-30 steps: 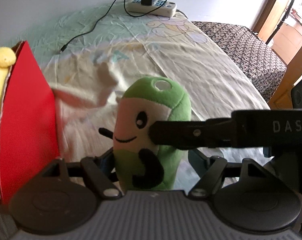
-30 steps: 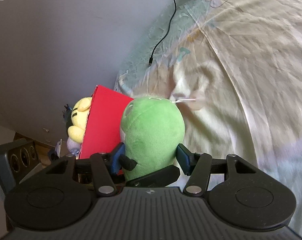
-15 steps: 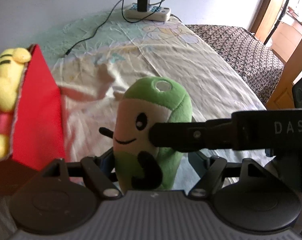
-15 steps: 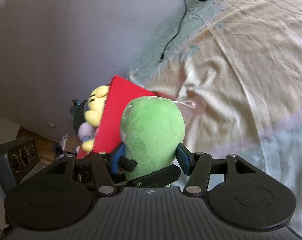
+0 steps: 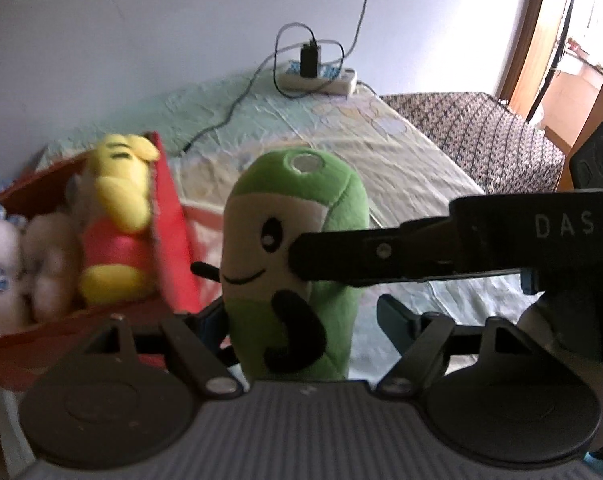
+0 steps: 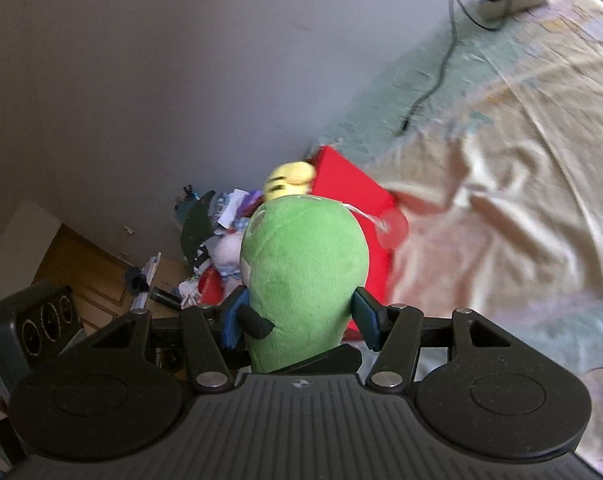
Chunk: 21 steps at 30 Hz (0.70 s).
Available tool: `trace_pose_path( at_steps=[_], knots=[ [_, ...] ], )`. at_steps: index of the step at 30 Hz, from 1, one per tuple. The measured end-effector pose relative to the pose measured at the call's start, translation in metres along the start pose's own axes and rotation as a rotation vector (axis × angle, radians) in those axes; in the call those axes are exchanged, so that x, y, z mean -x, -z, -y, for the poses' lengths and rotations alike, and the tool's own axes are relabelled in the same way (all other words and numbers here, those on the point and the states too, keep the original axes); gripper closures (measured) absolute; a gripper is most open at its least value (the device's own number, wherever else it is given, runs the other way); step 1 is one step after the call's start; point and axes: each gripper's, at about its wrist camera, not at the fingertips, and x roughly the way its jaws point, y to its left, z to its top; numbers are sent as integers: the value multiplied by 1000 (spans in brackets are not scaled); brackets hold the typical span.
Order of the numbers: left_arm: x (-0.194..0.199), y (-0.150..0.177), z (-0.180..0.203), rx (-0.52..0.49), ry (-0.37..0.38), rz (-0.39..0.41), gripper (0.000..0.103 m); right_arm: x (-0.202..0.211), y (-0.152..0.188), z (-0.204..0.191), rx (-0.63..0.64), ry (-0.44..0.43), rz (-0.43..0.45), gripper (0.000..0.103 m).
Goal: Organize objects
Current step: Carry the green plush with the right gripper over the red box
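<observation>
A green plush toy with a smiling face (image 5: 289, 264) sits between the fingers of both grippers and is lifted off the bed. My left gripper (image 5: 301, 320) stands wide around its base; its right finger is clear of the plush. My right gripper (image 6: 297, 316) is shut on the plush (image 6: 305, 280), seen from behind; its black finger (image 5: 381, 256) crosses the left wrist view. A red box (image 5: 173, 232) at the left holds a yellow plush (image 5: 117, 216) and pale plush toys (image 5: 29, 272). The box (image 6: 353, 192) lies just beyond the green plush in the right wrist view.
A pale patterned bedsheet (image 5: 381, 152) covers the bed. A white power strip (image 5: 321, 78) with a charger and cable lies at the far edge by the wall. A dark patterned mattress (image 5: 481, 132) is at the right. Clutter (image 6: 205, 248) lies on the floor beside the bed.
Both grippers have risen with the green plush and moved toward the red box. The box's inside and the toys in it have come into view.
</observation>
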Motion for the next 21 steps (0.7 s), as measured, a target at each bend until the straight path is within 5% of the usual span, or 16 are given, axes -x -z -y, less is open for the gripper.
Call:
trace_pose_path(
  at_steps=[12, 21],
  knots=[
    [55, -2, -77, 43, 54, 162, 22, -44, -4, -59, 88, -44, 63, 44],
    [55, 0, -130, 70, 50, 182, 22, -91, -5, -80, 145, -27, 73, 44]
  ],
)
